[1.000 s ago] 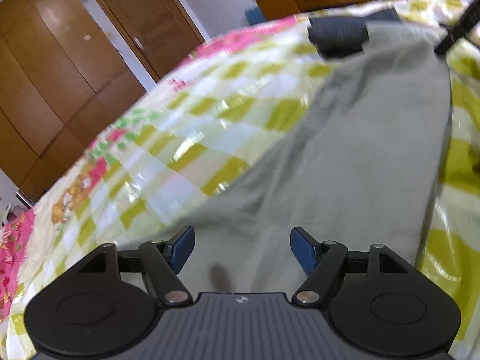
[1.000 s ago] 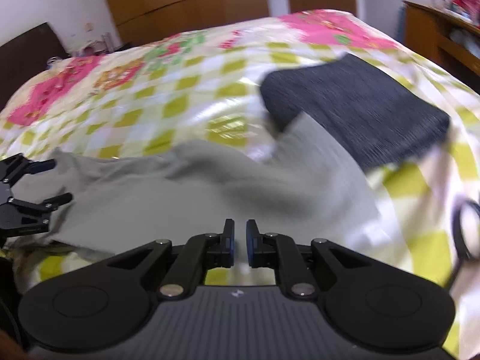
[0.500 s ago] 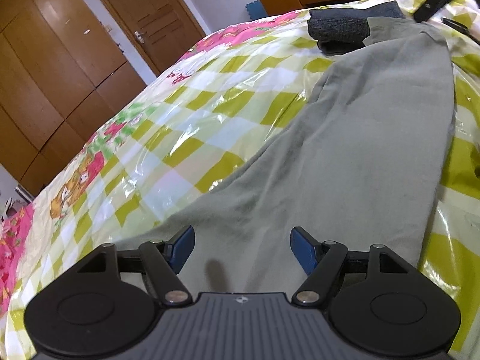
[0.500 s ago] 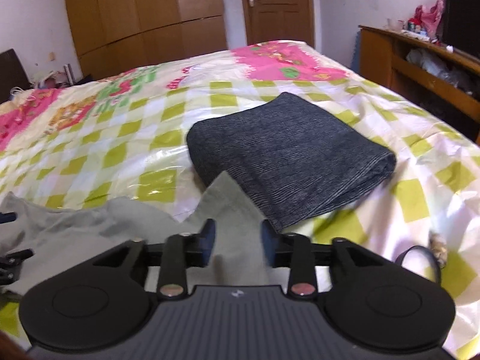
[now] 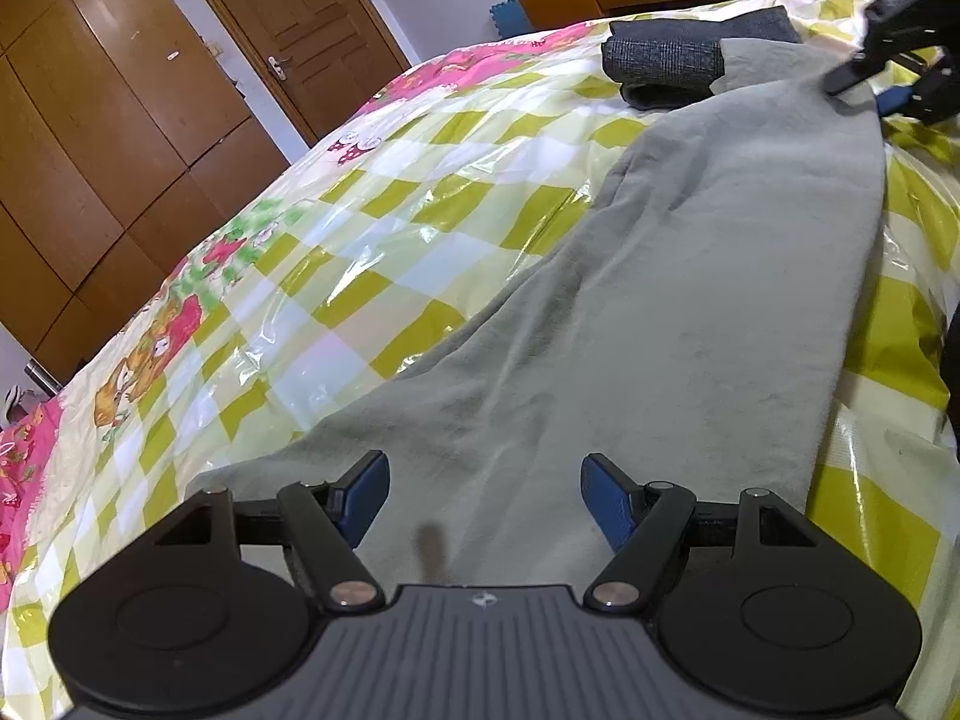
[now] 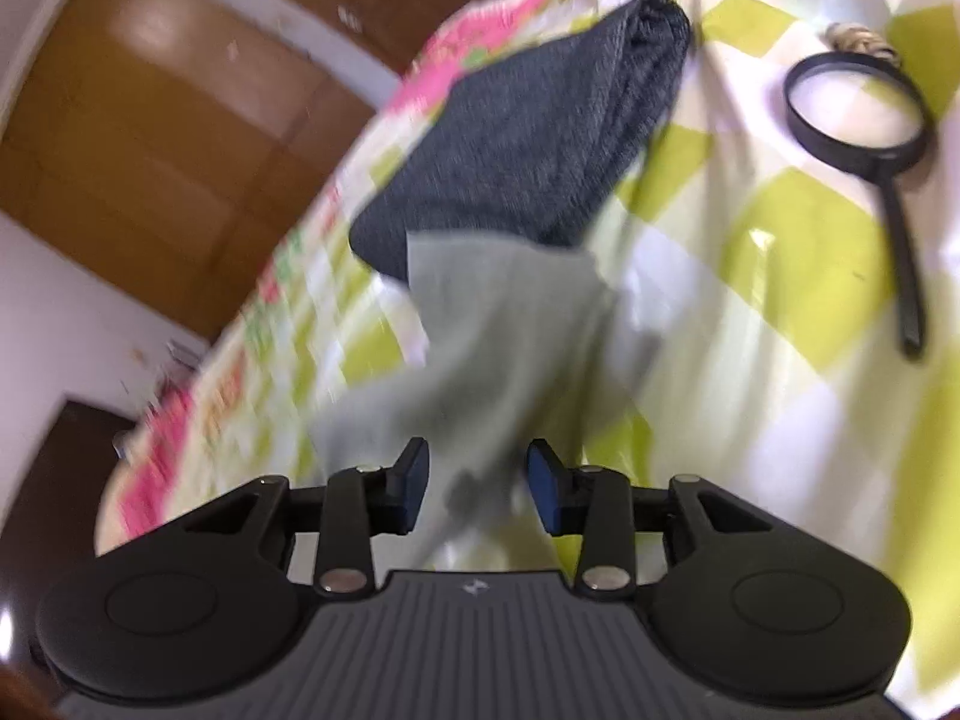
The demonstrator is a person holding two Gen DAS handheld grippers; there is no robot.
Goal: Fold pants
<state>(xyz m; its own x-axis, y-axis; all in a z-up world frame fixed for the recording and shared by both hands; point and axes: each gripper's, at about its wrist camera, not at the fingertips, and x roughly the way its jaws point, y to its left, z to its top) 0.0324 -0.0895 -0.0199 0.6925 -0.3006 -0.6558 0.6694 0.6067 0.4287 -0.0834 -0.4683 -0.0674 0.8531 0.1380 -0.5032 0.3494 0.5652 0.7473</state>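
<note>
We see long, soft grey fabric pants spread flat, lightly wrinkled, across the checked bed; our left tool and right tool gape wide, empty.

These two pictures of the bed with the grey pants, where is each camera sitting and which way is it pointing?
Left wrist: sits on the left gripper, looking along the grey pants across the checked bedspread; its open blue-tipped fingers show, the right gripper far off.
Right wrist: sits on the right gripper, tilted and blurred, facing the pants' end, a folded dark garment and a magnifying glass; its open fingers show.
Shared: pants, dark garment, bedspread.
</note>
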